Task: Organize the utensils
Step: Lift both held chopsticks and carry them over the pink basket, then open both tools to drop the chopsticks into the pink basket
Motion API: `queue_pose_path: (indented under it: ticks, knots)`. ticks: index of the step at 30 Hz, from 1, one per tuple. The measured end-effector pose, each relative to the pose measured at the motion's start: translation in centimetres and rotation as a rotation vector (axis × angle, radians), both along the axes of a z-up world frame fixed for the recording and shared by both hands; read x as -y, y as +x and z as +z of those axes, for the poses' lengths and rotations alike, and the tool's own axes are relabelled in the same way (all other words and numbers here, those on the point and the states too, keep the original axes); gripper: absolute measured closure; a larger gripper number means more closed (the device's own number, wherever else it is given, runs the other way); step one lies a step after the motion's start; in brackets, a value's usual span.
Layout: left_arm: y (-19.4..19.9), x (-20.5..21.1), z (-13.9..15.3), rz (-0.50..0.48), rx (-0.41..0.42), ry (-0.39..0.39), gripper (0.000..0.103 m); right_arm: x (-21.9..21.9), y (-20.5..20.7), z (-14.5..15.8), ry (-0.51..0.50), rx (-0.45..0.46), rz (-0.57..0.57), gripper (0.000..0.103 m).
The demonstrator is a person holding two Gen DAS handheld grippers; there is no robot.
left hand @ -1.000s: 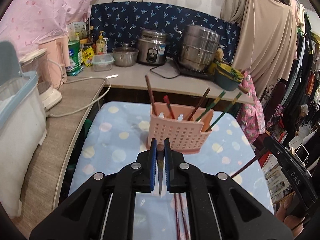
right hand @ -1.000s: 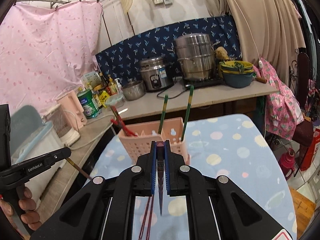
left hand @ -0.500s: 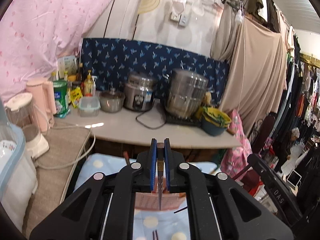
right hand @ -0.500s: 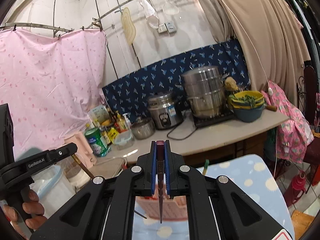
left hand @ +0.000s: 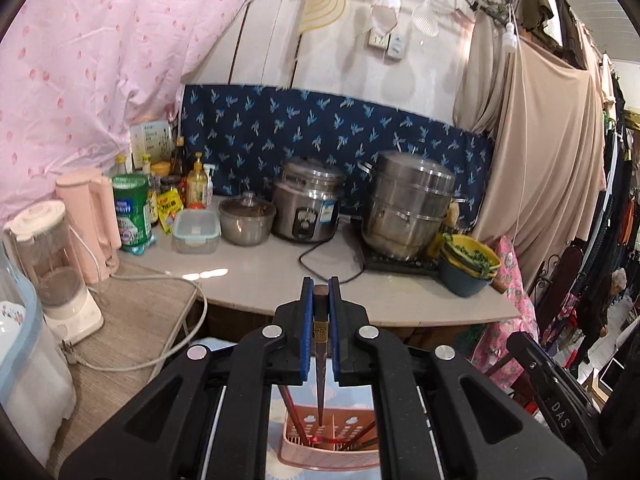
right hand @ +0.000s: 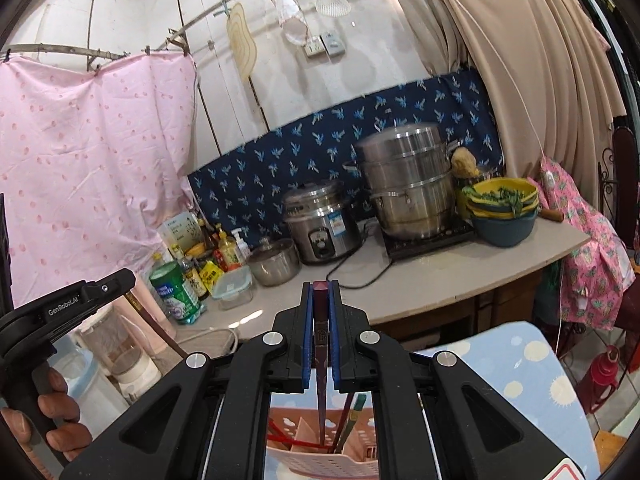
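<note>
L tongs (left hand: 320,300) clamped tight on one dark chopstick (left hand: 320,376), tip hanging over the pink basket (left hand: 332,458) below. R tongs (right hand: 320,296) likewise closed on a second chopstick (right hand: 321,376) above the same basket, which holds red and green sticks. Basket sits on the dotted-cloth bench (right hand: 520,376); its R edge drops to open floor. Rear counter (left hand: 260,276) is crowded. Readable: "GenRobot.AI" on L handle (right hand: 64,306), "DAS" on R handle (left hand: 558,414).

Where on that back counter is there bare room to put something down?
Bare counter lies in front of the rice cooker, between the clear lidded box and steamer pot, crossed by a black cord. The bottle corner is crowded.
</note>
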State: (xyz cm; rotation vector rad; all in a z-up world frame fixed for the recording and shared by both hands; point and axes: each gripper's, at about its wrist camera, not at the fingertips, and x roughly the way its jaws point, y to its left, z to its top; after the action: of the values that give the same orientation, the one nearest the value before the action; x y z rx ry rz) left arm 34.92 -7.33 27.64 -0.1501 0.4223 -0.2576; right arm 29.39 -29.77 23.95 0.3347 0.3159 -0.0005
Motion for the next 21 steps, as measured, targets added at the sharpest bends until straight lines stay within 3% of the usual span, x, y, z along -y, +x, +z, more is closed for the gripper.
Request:
queue_pose_path:
  ticks: [6,13,15,17,21]
  knots:
    - [1.3,0.1,-3.7,-0.007,-0.081,0.017,0.096,-0.2,1.3,-3.9,0.017,-0.077,0.008,0.096]
    - [1.7,-0.2,-6.1,-0.018,-0.14,0.003,0.095,-0.2,1.5,-5.8,0.016,-0.126,0.012,0.096]
    - [1.5,-0.3,-6.4,-0.014,-0.146,0.004,0.09,-0.1,1.1,-5.8,0.015,-0.121,0.006,0.092]
    - [1.2,-0.6,-6.4,-0.007,-0.145,0.002,0.076,0.0,0.7,-5.7,0.017,-0.119,0.004,0.092]
    - [0.2,-0.9,-6.1,0.002,-0.13,0.009,0.067,0.2,-0.4,-5.0,0.02,-0.104,-0.003,0.09]
